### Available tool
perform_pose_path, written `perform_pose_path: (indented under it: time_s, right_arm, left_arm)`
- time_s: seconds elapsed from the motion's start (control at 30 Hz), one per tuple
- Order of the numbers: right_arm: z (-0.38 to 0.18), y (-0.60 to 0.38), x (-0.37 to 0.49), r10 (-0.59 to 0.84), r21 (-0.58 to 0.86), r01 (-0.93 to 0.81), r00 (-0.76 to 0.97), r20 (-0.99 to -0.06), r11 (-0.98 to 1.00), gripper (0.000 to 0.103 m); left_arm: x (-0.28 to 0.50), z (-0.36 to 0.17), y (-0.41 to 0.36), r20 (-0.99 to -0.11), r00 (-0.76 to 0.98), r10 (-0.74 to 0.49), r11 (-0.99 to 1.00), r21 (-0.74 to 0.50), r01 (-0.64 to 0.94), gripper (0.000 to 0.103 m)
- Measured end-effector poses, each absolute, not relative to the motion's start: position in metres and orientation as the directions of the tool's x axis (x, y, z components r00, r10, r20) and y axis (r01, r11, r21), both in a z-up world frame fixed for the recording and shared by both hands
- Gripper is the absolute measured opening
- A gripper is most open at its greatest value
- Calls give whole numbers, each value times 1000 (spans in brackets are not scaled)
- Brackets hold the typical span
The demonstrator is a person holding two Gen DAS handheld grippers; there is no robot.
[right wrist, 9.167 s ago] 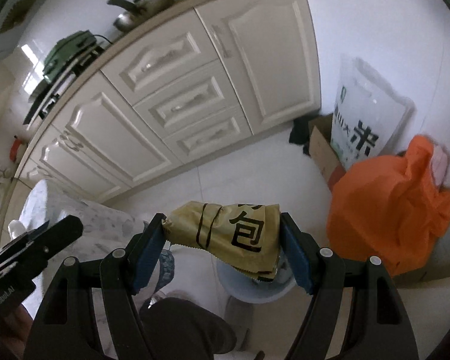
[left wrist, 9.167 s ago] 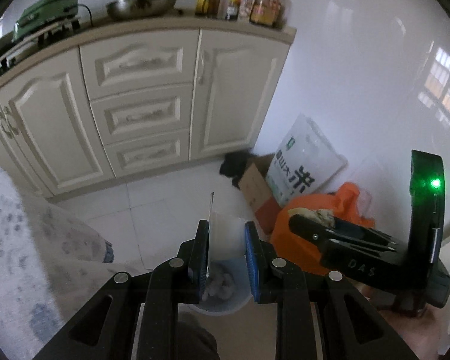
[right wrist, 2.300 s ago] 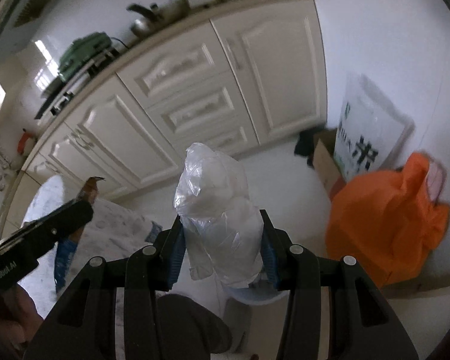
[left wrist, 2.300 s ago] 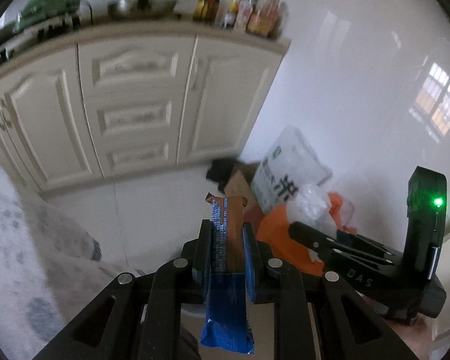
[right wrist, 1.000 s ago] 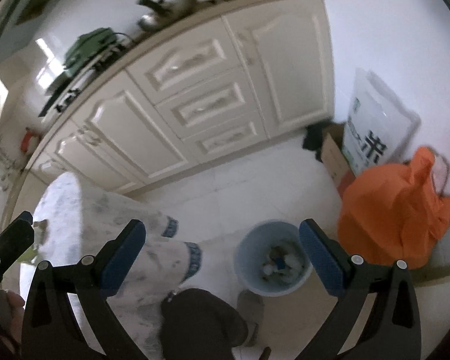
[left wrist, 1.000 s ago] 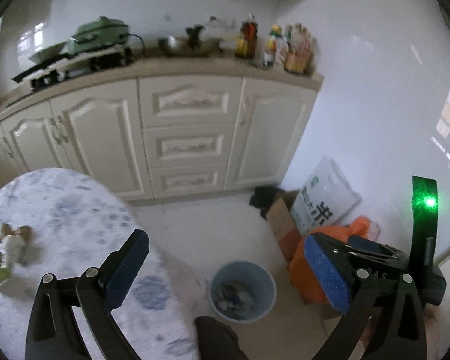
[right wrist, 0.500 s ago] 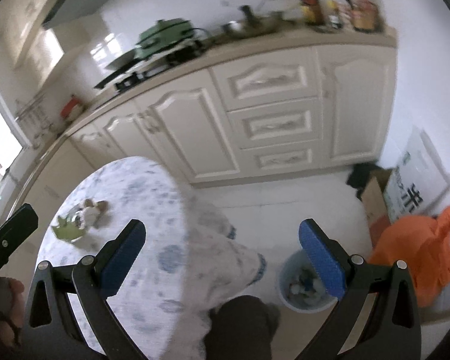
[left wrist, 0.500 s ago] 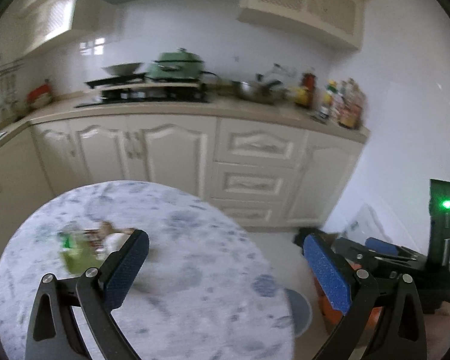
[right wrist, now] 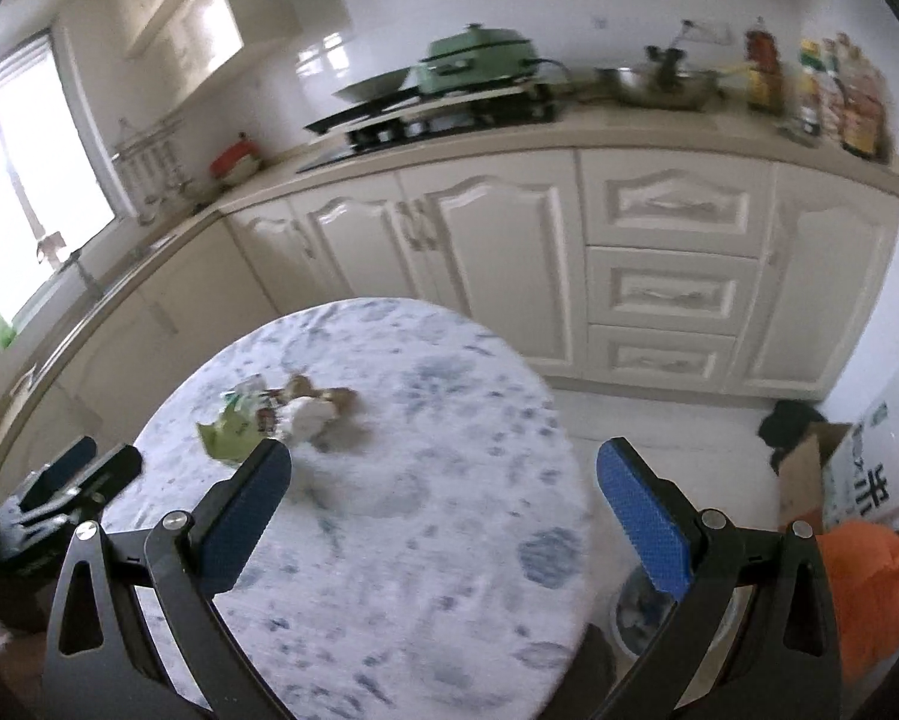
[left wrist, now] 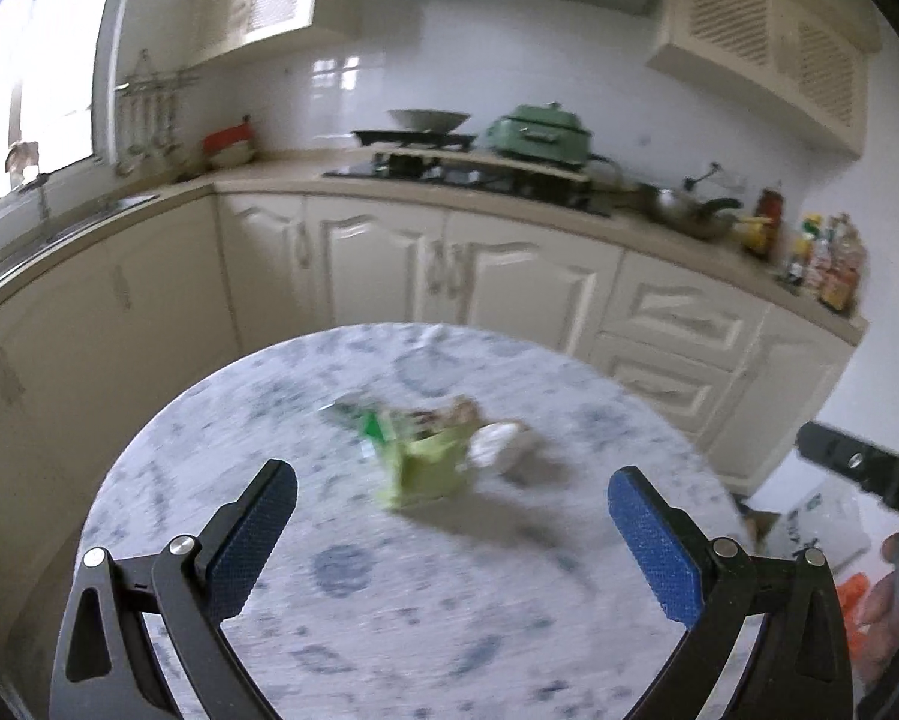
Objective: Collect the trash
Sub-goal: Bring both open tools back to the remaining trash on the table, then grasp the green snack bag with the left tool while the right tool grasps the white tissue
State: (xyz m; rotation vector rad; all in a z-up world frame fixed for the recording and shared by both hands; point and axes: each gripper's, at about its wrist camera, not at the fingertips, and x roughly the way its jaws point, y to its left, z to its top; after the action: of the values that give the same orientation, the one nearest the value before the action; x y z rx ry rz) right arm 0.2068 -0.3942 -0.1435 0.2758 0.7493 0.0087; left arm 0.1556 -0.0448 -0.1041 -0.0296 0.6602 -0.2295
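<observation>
A small pile of trash lies near the middle of the round marble-pattern table (left wrist: 389, 618): a green wrapper (left wrist: 425, 468), a white crumpled piece (left wrist: 497, 441) and brownish scraps behind them. The pile also shows in the right wrist view (right wrist: 239, 426), blurred. My left gripper (left wrist: 452, 525) is open and empty, above the table just short of the pile. My right gripper (right wrist: 443, 501) is open and empty, over the table to the right of the pile. The blue trash bin (right wrist: 629, 606) stands on the floor by the table's right edge, partly hidden by my right finger.
Cream cabinets (right wrist: 665, 240) and a counter with a stove, green cooker (left wrist: 536, 132), wok and bottles run behind the table. An orange bag (right wrist: 869, 588), a cardboard box (right wrist: 803, 474) and a white rice sack (right wrist: 875, 480) sit on the floor at right.
Both grippers let go of their trash over the bin, opened wide, and swung left from the bin back over the table toward the remaining pile.
</observation>
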Motion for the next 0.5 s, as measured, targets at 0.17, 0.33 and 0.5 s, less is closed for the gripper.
perform_pose_path:
  time_s: [0.17, 0.33, 0.5]
  right_arm:
    - [-147, -366, 229, 150, 242, 26, 718, -679, 970, 103]
    - [-159, -349, 249, 163, 228, 0, 697, -698, 974, 103]
    - [-180, -351, 269, 172, 241, 12, 665, -727, 970, 103]
  left_arm:
    - [167, -115, -40, -638, 748, -182, 983, -91, 161, 102]
    - [210, -121, -51, -672, 718, -181, 983, -101, 154, 102]
    - [264, -146, -63, -708, 689, -154, 988, -102, 116, 102]
